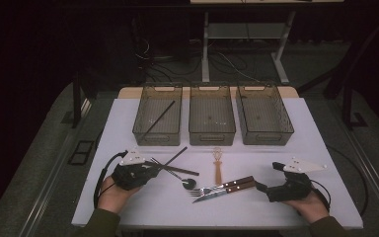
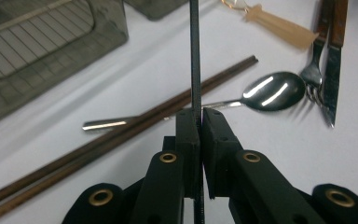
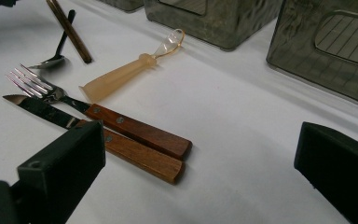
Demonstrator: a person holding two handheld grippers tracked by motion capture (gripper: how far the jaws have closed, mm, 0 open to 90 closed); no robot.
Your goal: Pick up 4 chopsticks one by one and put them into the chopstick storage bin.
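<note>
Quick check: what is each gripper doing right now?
Left gripper: closed on a thin black chopstick.
Right gripper: open, holding nothing.

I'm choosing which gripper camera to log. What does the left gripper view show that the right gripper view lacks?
Left gripper view alone: the left gripper shut on a thin black chopstick. Right gripper view alone: the right gripper open, and the wooden handles of the fork and knife. Both share the fork, knife, spoon, brown chopsticks and amber spoon.
</note>
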